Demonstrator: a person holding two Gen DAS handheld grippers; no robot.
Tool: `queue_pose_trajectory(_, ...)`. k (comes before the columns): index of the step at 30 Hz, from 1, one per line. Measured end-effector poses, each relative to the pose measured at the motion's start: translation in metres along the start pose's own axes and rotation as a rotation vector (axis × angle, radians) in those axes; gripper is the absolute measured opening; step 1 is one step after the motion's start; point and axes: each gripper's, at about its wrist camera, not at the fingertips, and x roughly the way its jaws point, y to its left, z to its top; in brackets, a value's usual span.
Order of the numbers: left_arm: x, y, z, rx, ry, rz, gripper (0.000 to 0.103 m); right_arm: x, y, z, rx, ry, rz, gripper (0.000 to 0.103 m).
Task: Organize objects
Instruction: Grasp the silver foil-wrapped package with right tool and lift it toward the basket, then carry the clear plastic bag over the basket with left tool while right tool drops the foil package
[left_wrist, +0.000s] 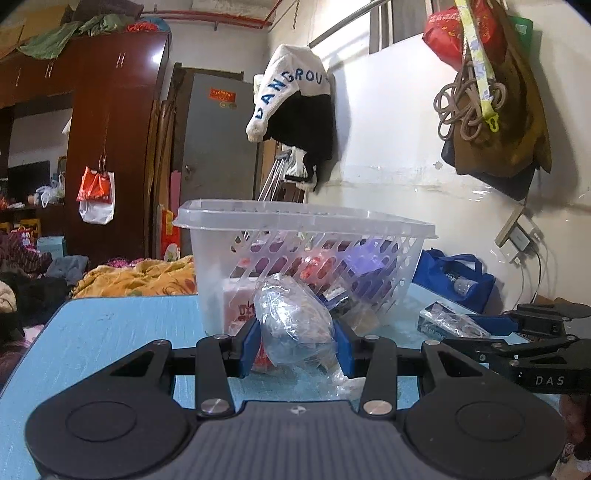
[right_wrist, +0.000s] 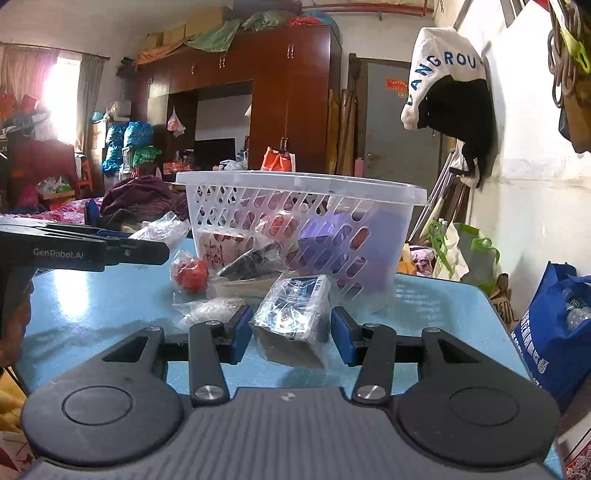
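We see the left hand-held gripper (left_wrist: 297, 341) narrowed onto a crumpled clear plastic bag (left_wrist: 295, 314), its blue pads pressing the bag from both sides just above the blue bench (left_wrist: 110, 332). Directly beyond the bag, at twelve o'clock, stands the clear slotted basket (left_wrist: 303, 236), with red and purple packets showing through its wall.

In the right wrist view we find the right hand-held gripper (right_wrist: 291, 332) set narrow around a small box wrapped in clear plastic (right_wrist: 295, 314); the left pad touches the wrap, while on the right we cannot tell whether the pad presses it. The box rests on the bench, just in front of the basket (right_wrist: 295, 206). At ten o'clock from it lies a red ball in a clear bag (right_wrist: 190, 275), with a dark wrapped item (right_wrist: 251, 264) leaning near the basket's foot.
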Motion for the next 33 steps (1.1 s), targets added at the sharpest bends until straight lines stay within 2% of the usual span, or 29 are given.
queue_pose_trajectory(3, -0.002, 0.002, 0.001, -0.019, -0.013, 0.021, 0.047, -0.002, -0.002, 0.001, 0.01, -0.015, 0.005, 0.05)
queue_pose_trajectory(7, -0.016, 0.004, 0.013, -0.055, -0.083, 0.051, 0.047, -0.016, 0.0, 0.019, 0.017, -0.076, 0.036, 0.05)
queue_pose_trajectory(11, -0.032, -0.003, 0.071, -0.025, -0.182, 0.041, 0.047, -0.016, 0.011, 0.072, -0.077, -0.141, -0.029, 0.05)
queue_pose_trajectory(13, -0.024, -0.007, 0.105, 0.003, -0.194, 0.054, 0.047, -0.003, 0.007, 0.105, -0.085, -0.149, -0.036, 0.05)
queue_pose_trajectory(16, 0.014, -0.005, 0.153, 0.014, -0.129, 0.104, 0.047, 0.039, -0.003, 0.151, -0.124, -0.101, -0.113, 0.05)
queue_pose_trajectory(18, 0.047, 0.004, 0.171, -0.02, -0.058, 0.141, 0.047, 0.065, -0.016, 0.166, -0.077, -0.047, -0.087, 0.05)
queue_pose_trajectory(21, 0.082, 0.014, 0.174, -0.056, 0.026, 0.135, 0.047, 0.086, -0.025, 0.169, -0.046, -0.011, -0.055, 0.05)
queue_pose_trajectory(25, 0.104, 0.012, 0.164, -0.018, 0.06, 0.153, 0.047, 0.102, -0.026, 0.165, -0.05, 0.018, -0.052, 0.051)
queue_pose_trajectory(26, 0.108, 0.013, 0.162, -0.025, 0.057, 0.154, 0.048, 0.102, -0.027, 0.165, -0.042, 0.014, -0.043, 0.053)
queue_pose_trajectory(27, 0.109, 0.014, 0.161, -0.031, 0.052, 0.157, 0.056, 0.101, -0.027, 0.164, -0.04, 0.016, -0.035, 0.059)
queue_pose_trajectory(28, 0.11, 0.015, 0.16, -0.033, 0.053, 0.162, 0.078, 0.099, -0.026, 0.164, -0.043, 0.014, -0.038, 0.082)
queue_pose_trajectory(29, 0.11, 0.014, 0.159, -0.021, 0.059, 0.166, 0.086, 0.093, -0.027, 0.163, -0.049, -0.012, -0.052, 0.097)
queue_pose_trajectory(31, 0.101, 0.009, 0.155, 0.031, 0.026, 0.197, 0.086, 0.076, -0.026, 0.16, -0.048, -0.049, -0.062, 0.102)
queue_pose_trajectory(33, 0.081, 0.005, 0.151, 0.034, -0.022, 0.209, 0.087, 0.058, -0.025, 0.155, -0.018, -0.075, -0.039, 0.103)
